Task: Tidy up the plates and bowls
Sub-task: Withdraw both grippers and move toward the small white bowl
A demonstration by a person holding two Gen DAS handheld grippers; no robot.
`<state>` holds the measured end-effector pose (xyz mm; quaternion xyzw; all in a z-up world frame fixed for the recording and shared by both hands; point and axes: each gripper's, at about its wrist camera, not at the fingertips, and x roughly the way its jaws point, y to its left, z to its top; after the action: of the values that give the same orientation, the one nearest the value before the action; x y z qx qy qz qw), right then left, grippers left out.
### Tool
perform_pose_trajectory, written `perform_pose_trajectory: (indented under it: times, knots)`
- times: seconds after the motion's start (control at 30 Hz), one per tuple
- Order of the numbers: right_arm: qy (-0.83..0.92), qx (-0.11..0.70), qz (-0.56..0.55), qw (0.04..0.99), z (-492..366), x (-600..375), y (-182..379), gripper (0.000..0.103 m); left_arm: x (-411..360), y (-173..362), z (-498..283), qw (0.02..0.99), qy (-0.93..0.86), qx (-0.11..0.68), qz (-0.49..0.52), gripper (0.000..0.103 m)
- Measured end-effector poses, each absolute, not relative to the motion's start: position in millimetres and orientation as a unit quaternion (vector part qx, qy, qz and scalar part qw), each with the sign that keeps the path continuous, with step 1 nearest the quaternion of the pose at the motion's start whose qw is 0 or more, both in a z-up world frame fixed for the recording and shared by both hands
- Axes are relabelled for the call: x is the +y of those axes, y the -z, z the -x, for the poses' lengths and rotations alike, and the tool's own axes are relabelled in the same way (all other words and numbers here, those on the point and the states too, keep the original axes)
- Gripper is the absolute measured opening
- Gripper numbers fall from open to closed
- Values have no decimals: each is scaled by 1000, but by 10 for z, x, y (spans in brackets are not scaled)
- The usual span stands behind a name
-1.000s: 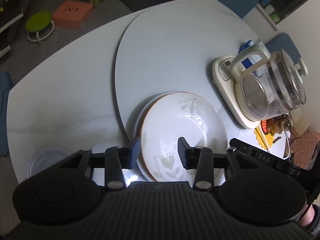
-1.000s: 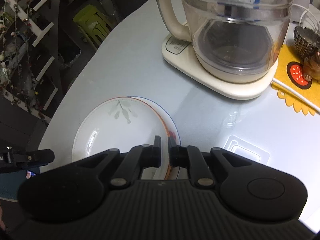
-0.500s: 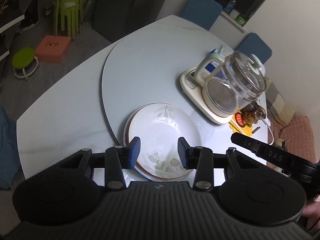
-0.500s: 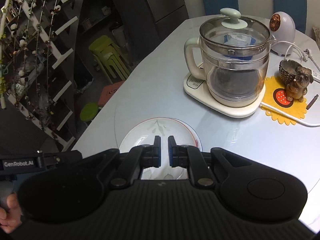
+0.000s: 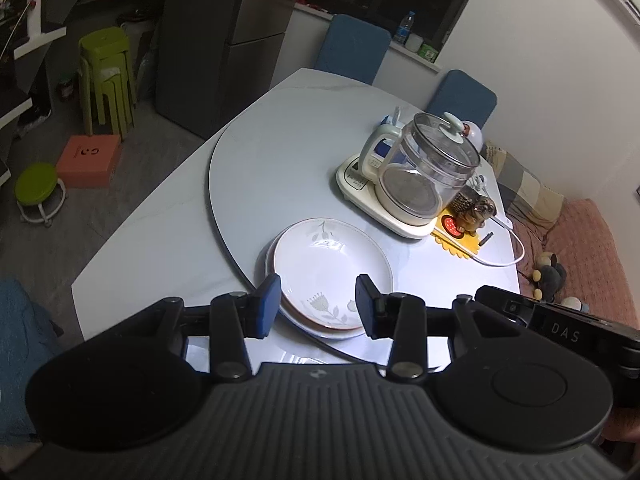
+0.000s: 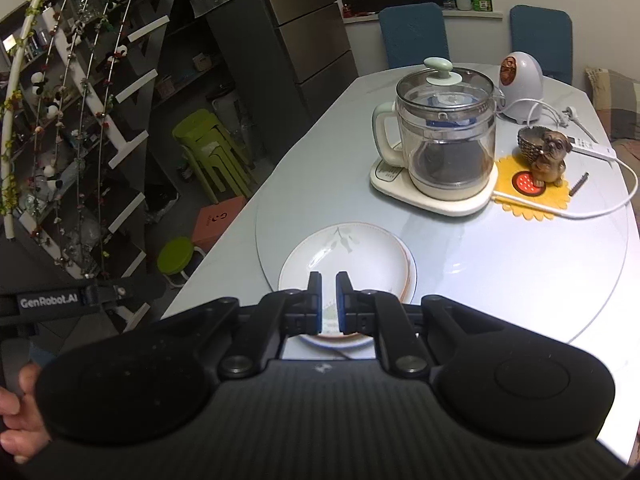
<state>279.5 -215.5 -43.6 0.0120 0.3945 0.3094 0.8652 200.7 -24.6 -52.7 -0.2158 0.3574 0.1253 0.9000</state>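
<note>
A stack of plates [image 5: 328,272] rests on the round turntable [image 5: 272,176] of the pale table; the top one is white with a grey leaf pattern, and an orange-rimmed one shows beneath it. The same stack of plates [image 6: 352,256] appears in the right wrist view. My left gripper [image 5: 318,304] hovers open above the stack's near edge with nothing between its fingers. My right gripper [image 6: 328,300] is shut and empty, raised above the stack's near edge. No bowl is in view.
A glass kettle [image 5: 424,168] on a cream base stands right of the plates, beside a dog figurine [image 6: 550,156] on a yellow mat, a white cord [image 6: 600,208] and a white egg-shaped device [image 6: 520,84]. Blue chairs [image 6: 414,32] stand behind; green stools [image 5: 106,76] and an orange box [image 5: 90,160] sit on the floor left.
Both grippers have risen and pulled back from the plate stack, which now looks smaller and farther away. The stack has stayed put. Neither gripper's jaws have changed.
</note>
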Motion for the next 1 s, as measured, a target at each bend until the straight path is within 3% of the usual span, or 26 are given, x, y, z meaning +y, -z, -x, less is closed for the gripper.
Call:
perform_pose_trajectory:
  times: [0.73, 0.93, 1.0]
  knots:
    - [-231, 389, -29, 891, -1510, -2393, 620, 11, -480, 724, -1174, 914, -53, 373, 149, 48]
    - [-198, 407, -20, 892, -1410, -2496, 728, 11, -550, 882, -1258, 909, -28, 389, 149, 58]
    - [-191, 412, -16, 891, -1409, -2537, 747, 11, -588, 942, -1315, 906, -24, 396, 148, 65]
